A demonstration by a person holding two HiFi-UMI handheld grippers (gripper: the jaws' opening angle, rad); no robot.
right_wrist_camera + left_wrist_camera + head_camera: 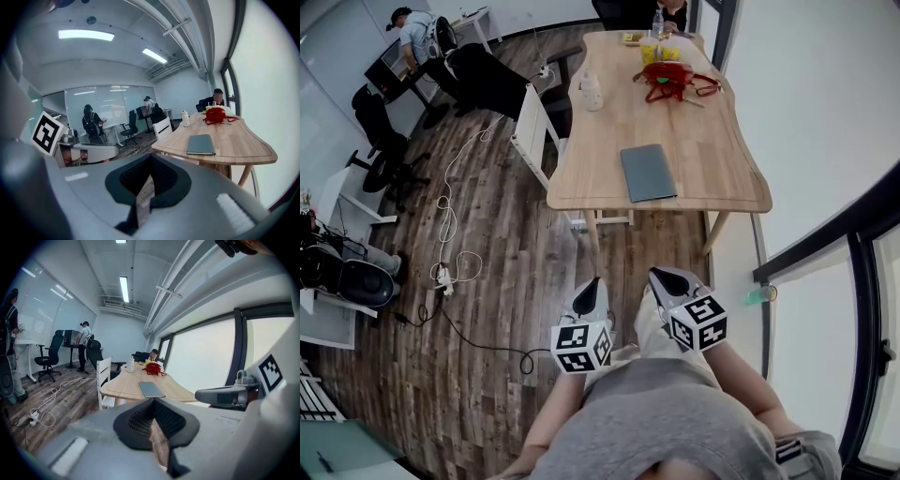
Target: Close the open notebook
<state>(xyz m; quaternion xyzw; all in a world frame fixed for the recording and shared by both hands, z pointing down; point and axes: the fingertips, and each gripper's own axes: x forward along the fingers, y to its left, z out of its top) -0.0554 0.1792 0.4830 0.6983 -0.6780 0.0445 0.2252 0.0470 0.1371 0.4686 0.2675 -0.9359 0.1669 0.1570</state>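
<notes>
A grey notebook [648,172] lies flat with its cover shut near the front edge of the wooden table [712,159]. It also shows in the left gripper view as the notebook [151,389] and in the right gripper view as the notebook [201,144]. Both grippers hang over the floor close to the person's body, well short of the table. The left gripper [592,284] [153,401] is shut with nothing in it. Beside it, the right gripper [659,275] [151,158] is shut and empty too.
At the table's far end lie a red bag [670,80], a white bottle [592,92] and yellow items [661,52]. A white chair [534,131] stands at the table's left side. Cables [450,216] trail over the wood floor. People sit and stand at the back.
</notes>
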